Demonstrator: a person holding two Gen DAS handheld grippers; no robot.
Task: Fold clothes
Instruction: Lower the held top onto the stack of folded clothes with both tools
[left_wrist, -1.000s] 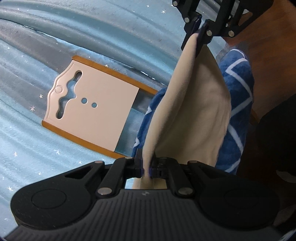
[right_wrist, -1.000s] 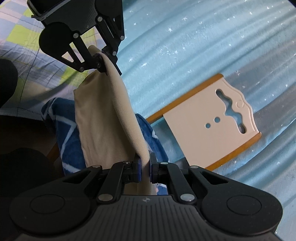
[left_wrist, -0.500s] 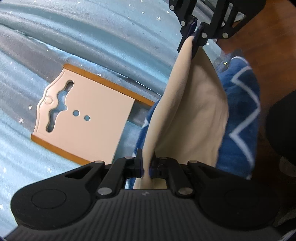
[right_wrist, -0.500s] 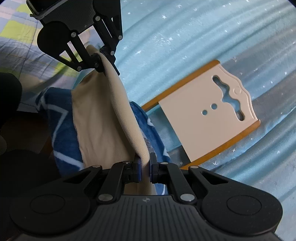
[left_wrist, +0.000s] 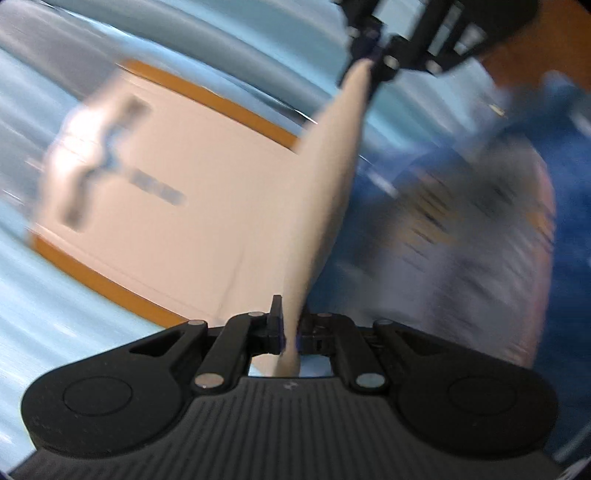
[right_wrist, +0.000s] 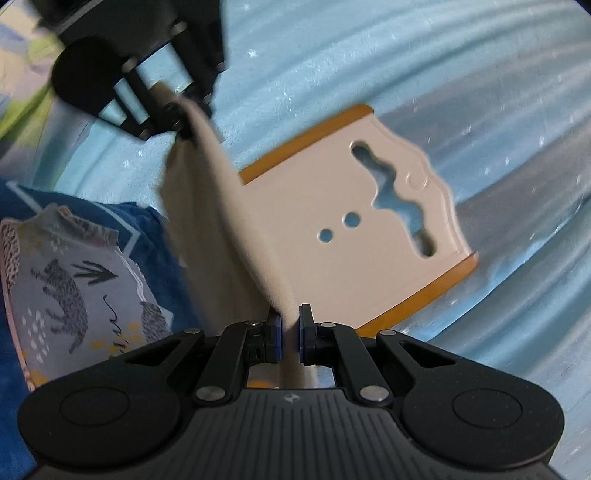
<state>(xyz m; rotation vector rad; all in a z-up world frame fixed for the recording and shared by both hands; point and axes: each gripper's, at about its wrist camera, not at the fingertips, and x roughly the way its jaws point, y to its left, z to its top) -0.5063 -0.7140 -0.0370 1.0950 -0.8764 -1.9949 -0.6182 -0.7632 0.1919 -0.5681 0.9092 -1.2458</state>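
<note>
Low centre of both frames: right gripper and left gripper, each with jaws pinching one end of the beige cloth, strung between them above the bed. Soft, light, limp by the look of its sag; best held at the corners, edge kept taut. Lower left: printed garment on blue fabric. Farther, right of centre: folding board on pale blue blanket.

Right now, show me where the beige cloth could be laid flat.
The folding board lies bare on the blue star blanket. Open blanket borders it above and right. The left is crowded: patterned clothes lie there. Both tools, right and left, grip the beige cloth.
</note>
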